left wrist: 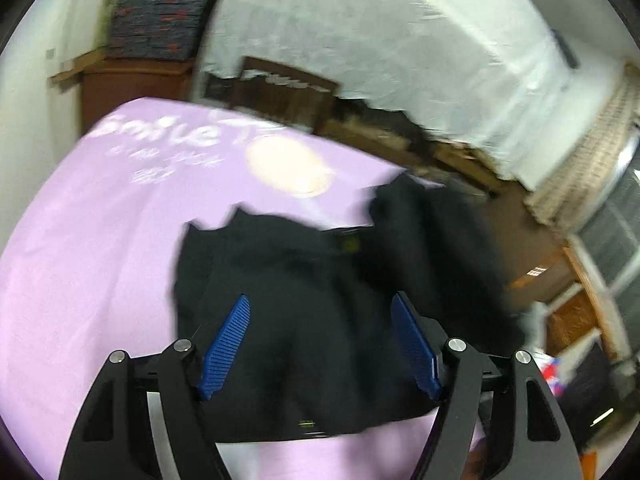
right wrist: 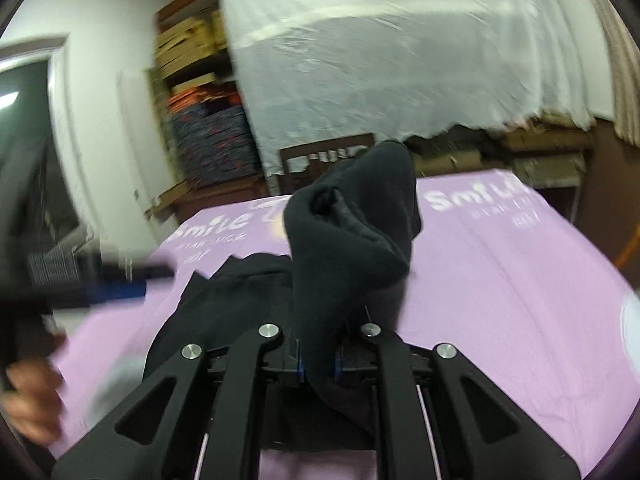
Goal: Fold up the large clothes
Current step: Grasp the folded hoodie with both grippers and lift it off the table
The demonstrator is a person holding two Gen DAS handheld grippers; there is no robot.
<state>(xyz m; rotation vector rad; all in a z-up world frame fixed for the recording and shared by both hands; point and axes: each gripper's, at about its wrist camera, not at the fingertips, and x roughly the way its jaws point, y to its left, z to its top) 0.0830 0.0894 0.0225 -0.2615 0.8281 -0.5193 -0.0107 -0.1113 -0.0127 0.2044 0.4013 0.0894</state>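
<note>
Currently we hold our left gripper (left wrist: 320, 344) above the black garment (left wrist: 304, 312), jaws spread wide, nothing between the blue pads (left wrist: 228, 344). Beneath and ahead of it the garment lies bunched on the lilac sheet (left wrist: 80, 240); its far edge is ragged, and one lump rises ahead and to the right of the fingers. Blur hides the finer folds. White lettering (left wrist: 160, 132) and a pale round print (left wrist: 288, 168) sit on the sheet farther ahead.

Our right gripper (right wrist: 318, 364) is clamped narrow on a thick wad of the garment (right wrist: 352, 240). From the jaws the cloth stands up ahead as a tall hump with a rolled opening near its top. More of it spreads flat on the sheet (right wrist: 500, 288) to the gripper's left and below it.

From the right wrist view, the left gripper (right wrist: 116, 280) shows far left, smeared by motion, with our left hand (right wrist: 32, 400) low beside it. Beyond the sheet, ahead: a plastic-draped bulk (right wrist: 380, 60) and stacked boxes (right wrist: 208, 136).
</note>
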